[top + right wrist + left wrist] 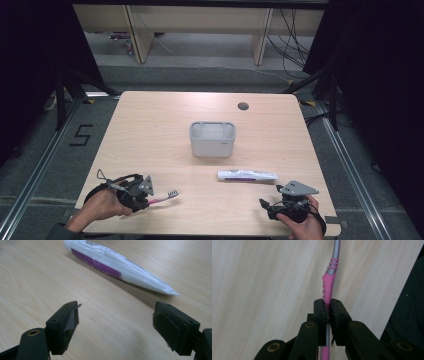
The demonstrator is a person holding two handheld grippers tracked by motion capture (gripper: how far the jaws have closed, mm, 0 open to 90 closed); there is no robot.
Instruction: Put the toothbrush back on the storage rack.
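Left tool [327, 305] clenched on toothbrush [329, 285], bristles cut off; right tool [116, 322] released.

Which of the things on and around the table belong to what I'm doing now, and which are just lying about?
In the job:
- toothbrush, clamped in the left hand-held gripper
- toothpaste tube, lying just ahead of the open right hand-held gripper
- grey holder, probably where both go

Lying about:
- cables on the floor behind the table
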